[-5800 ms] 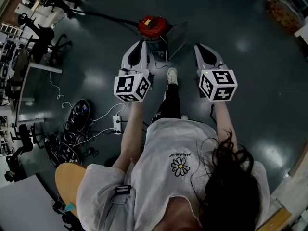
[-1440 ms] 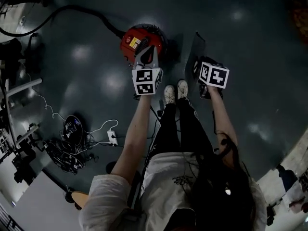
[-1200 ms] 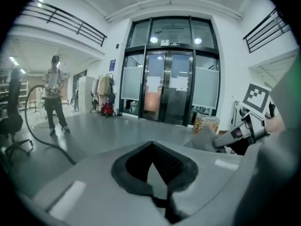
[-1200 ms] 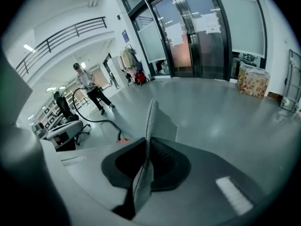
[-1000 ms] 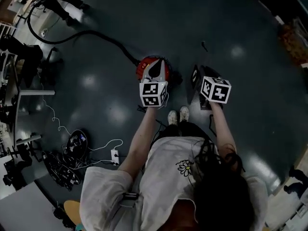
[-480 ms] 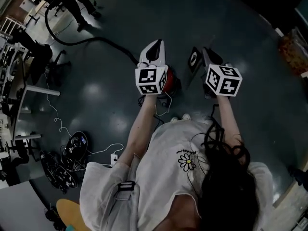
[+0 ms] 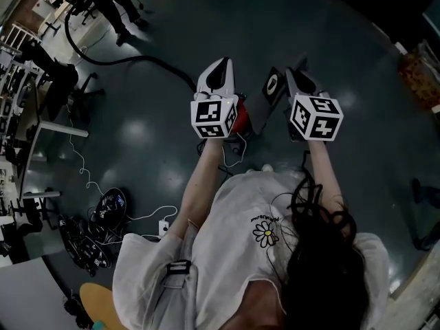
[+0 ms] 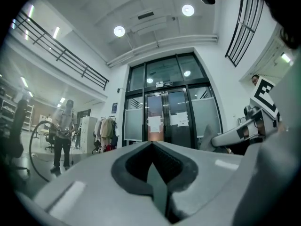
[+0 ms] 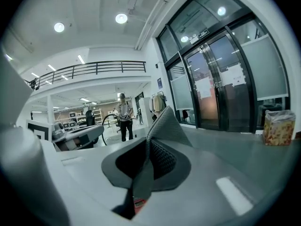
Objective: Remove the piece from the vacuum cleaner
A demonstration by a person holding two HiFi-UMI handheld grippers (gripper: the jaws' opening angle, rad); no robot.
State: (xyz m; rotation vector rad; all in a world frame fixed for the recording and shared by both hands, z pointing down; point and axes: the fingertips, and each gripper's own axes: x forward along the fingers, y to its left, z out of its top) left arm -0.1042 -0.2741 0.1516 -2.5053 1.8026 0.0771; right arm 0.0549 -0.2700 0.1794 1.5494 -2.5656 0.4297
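The red vacuum cleaner [image 7: 240,119] stands on the dark floor by the person's feet, mostly hidden behind my left gripper's marker cube. Its black hose [image 7: 137,58] runs off to the upper left. My left gripper [image 7: 218,64] is raised above the vacuum with its jaws shut and nothing between them [image 8: 151,146]. My right gripper [image 7: 295,75] is held up to the right, clear of the vacuum. It is shut on a flat dark piece [image 7: 273,86]. In the right gripper view this piece [image 9: 162,123] is grey and textured and sticks up from between the jaws [image 9: 147,146].
A standing person [image 9: 124,120] holds the far end of the hose at the upper left. Cables and a power strip [image 7: 165,228] lie on the floor to the left, near desks and chairs [image 7: 41,81]. A box [image 9: 278,126] sits near glass doors [image 8: 162,121].
The person has straightened up from bending over the vacuum. Both grippers rose, and the right one lifted the dark piece away. In the last half second almost nothing moved.
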